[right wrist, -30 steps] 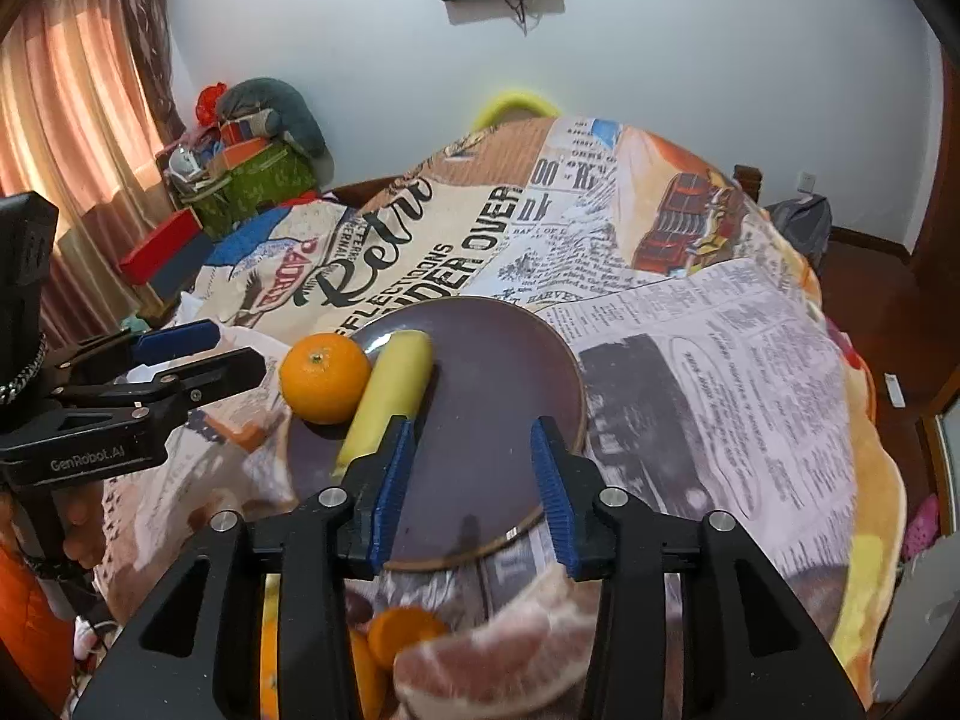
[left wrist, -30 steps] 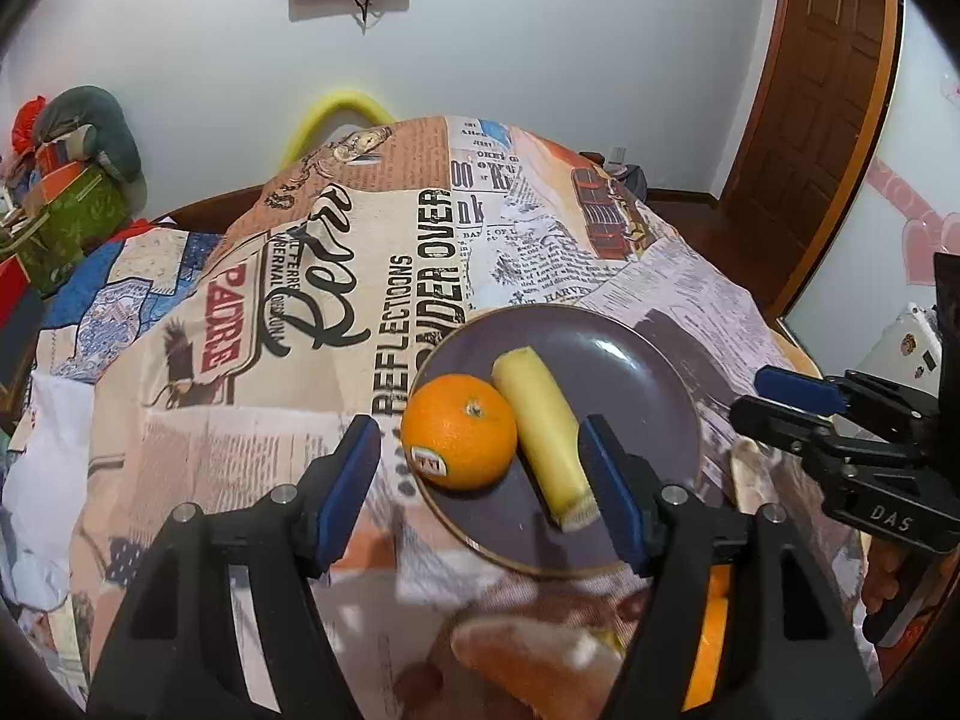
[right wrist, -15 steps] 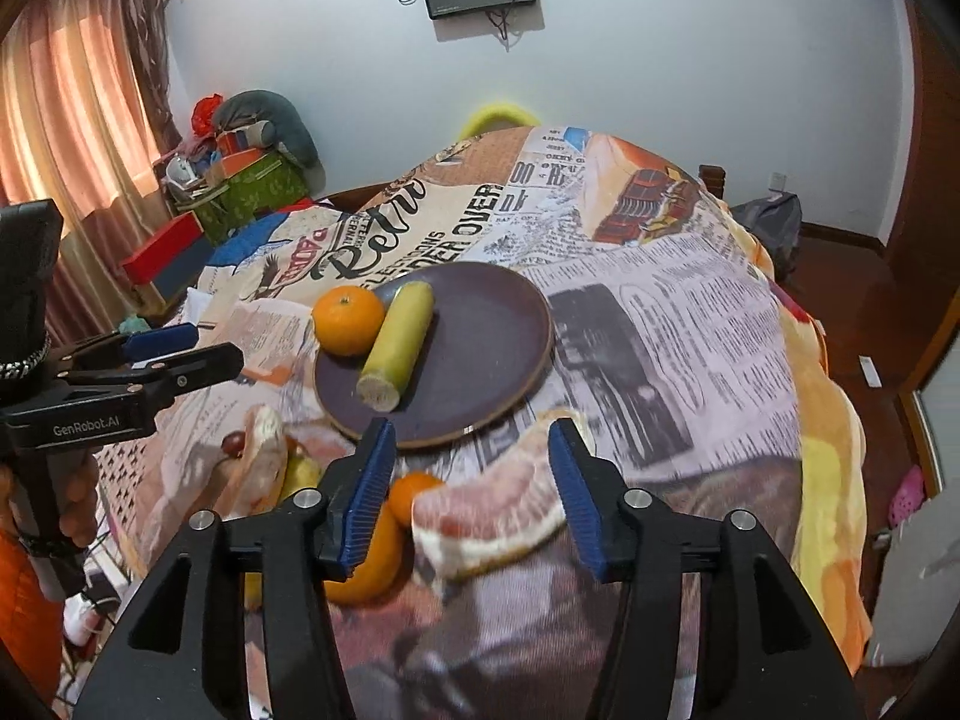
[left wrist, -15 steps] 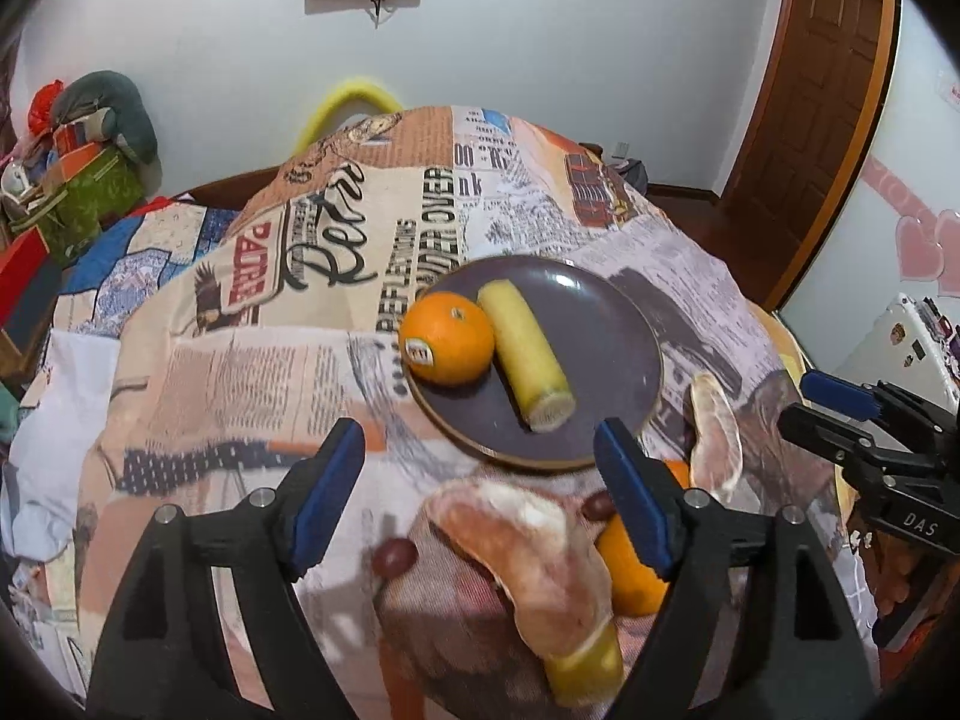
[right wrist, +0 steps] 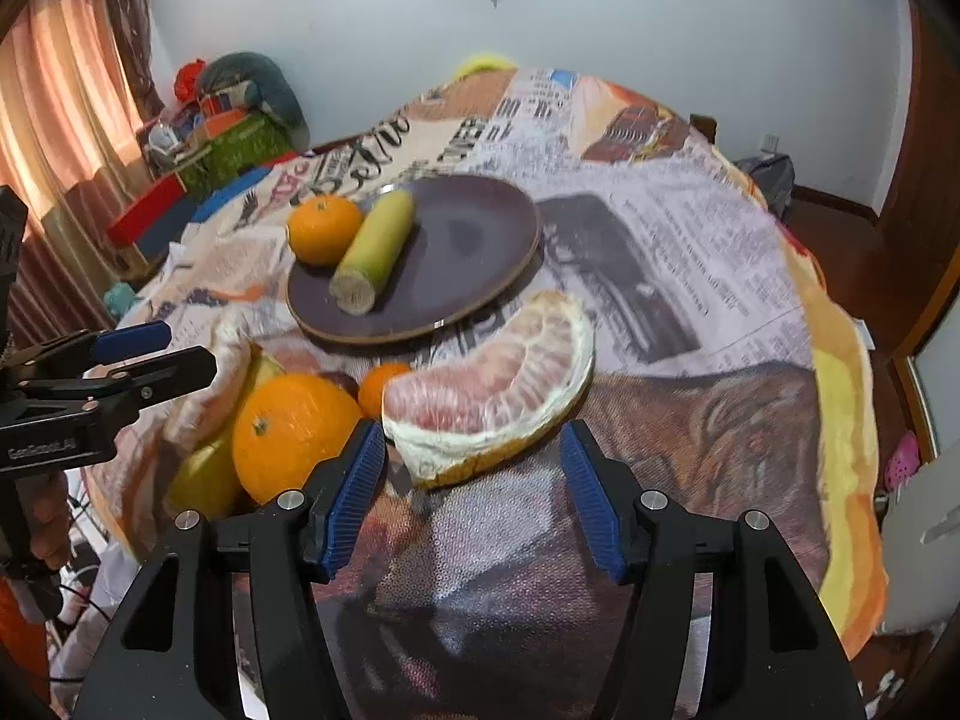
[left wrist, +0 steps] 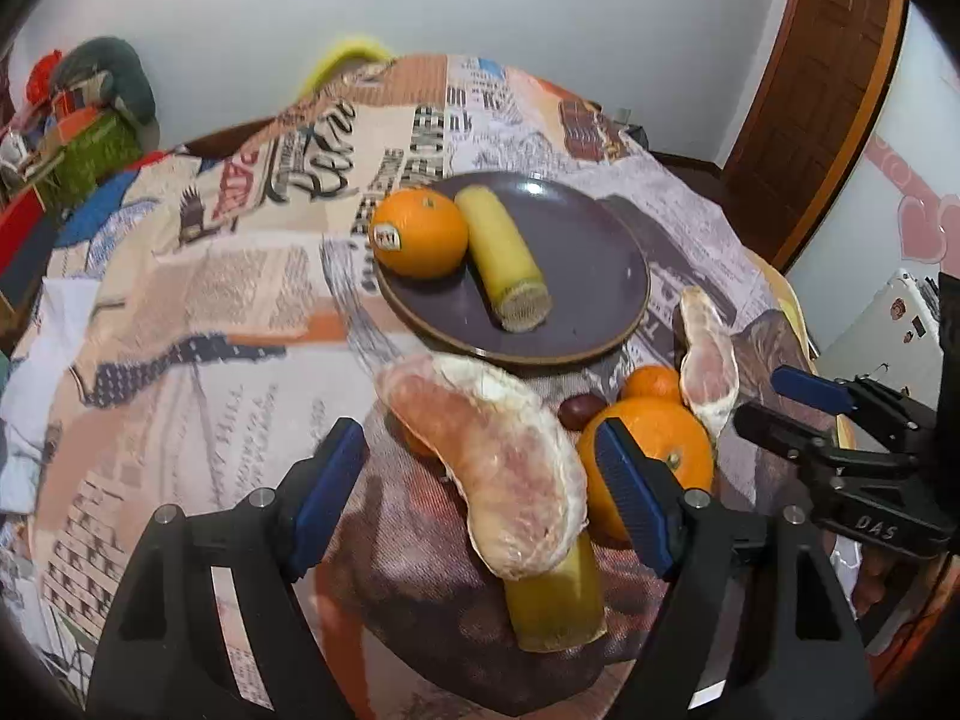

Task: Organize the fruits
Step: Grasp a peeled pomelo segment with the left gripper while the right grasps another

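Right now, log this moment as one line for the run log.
left gripper: open, over pomelo segment | right gripper: open, at second pomelo segment | plate: orange, sugarcane piece

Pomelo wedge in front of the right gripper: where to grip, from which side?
Grip the pomelo wedge across its thick middle, coming from above with the right gripper, which is open. It lies flat, flesh up, curved rind toward the gripper; its tips taper thin. The big orange crowds its left end.
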Demonstrator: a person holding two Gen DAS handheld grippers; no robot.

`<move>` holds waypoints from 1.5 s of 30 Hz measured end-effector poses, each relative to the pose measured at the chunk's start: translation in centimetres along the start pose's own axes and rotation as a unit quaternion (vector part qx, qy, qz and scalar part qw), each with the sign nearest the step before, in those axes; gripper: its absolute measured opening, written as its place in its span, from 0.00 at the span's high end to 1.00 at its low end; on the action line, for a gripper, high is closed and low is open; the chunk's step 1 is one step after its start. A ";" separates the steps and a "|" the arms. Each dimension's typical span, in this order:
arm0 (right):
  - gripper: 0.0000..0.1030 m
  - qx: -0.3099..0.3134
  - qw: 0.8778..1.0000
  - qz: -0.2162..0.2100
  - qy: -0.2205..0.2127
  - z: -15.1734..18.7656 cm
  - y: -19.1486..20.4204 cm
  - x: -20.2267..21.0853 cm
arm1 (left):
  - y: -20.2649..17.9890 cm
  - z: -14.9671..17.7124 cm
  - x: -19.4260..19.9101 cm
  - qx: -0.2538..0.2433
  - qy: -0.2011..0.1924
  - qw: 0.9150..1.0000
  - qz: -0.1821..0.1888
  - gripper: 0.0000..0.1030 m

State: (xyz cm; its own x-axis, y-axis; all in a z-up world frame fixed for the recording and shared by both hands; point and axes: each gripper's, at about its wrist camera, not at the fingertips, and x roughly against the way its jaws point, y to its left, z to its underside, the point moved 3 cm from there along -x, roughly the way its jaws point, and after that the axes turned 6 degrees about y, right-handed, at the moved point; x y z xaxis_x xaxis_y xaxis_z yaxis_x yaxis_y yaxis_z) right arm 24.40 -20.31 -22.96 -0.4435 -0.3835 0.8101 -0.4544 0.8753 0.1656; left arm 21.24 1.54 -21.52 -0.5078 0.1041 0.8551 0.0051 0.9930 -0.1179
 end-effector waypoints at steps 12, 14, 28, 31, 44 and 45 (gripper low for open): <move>0.44 -0.009 1.000 0.003 0.016 1.4 -0.7 -1.2 | 0.8 1.7 -0.6 0.022 0.009 0.998 0.052 0.43; 0.44 -0.015 1.000 0.008 0.014 1.7 -1.3 -0.9 | 0.9 1.9 -0.5 0.021 0.010 0.998 0.053 0.45; 0.45 -0.057 0.998 0.008 0.008 2.4 -4.1 1.2 | 3.5 2.3 -0.9 0.037 0.034 0.998 0.039 0.47; 0.45 -0.051 0.999 0.006 -0.003 1.2 -3.5 1.0 | 3.0 1.8 -1.2 0.038 0.034 0.998 0.048 0.47; 0.44 -0.054 0.998 0.004 0.018 -1.6 -3.2 -3.8 | 3.0 -0.3 -2.9 0.048 0.018 0.998 0.025 0.51; 0.44 -0.050 0.999 0.004 0.018 -1.7 -3.0 -3.9 | 3.0 -0.4 -2.9 0.047 0.016 0.998 0.025 0.51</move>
State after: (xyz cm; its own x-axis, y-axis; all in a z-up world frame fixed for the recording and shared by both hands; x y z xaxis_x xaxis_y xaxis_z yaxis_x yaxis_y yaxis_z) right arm 28.81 -20.98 -25.66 -0.4177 -0.3681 0.8307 -0.3704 0.9038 0.2142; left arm 23.06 4.21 -24.18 -0.4813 0.1563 0.8625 -0.0525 0.9771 -0.2063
